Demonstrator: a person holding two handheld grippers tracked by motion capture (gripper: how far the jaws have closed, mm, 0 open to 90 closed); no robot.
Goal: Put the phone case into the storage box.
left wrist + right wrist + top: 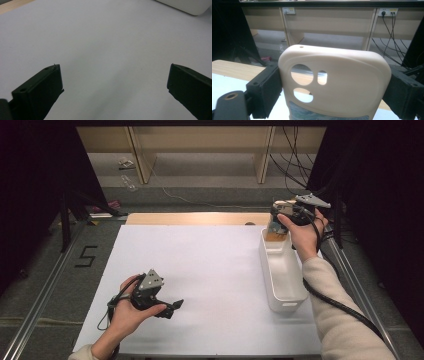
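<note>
**Phone case held over the far end of the bin**

While the left gripper (172,306) rests low on the white table sheet (210,270) at the near left, its jaws stand spread wide with nothing between them; in the left gripper view there is bare sheet between the two black jaws, and a corner of the white bin (190,6) at the top right.

Further out, on the right side of the sheet, the long white bin (282,270) lies lengthwise, near end towards the person. It looks empty inside as far as I can see.

At the bin's far end, the right gripper (280,220) pinches a cream phone case (334,80) by its two long edges. The case stands upright in the jaws, camera cut-outs (302,74) towards the lens, its lower part over or just inside the bin's far end; I cannot tell whether it touches the wall.

Risks, as judged:
- The grip is on smooth, rounded edges, so the case could twist or slide out.
- Released this close to the end wall, the case could catch the rim and tip out onto the wooden strip (195,218) beyond.
</note>
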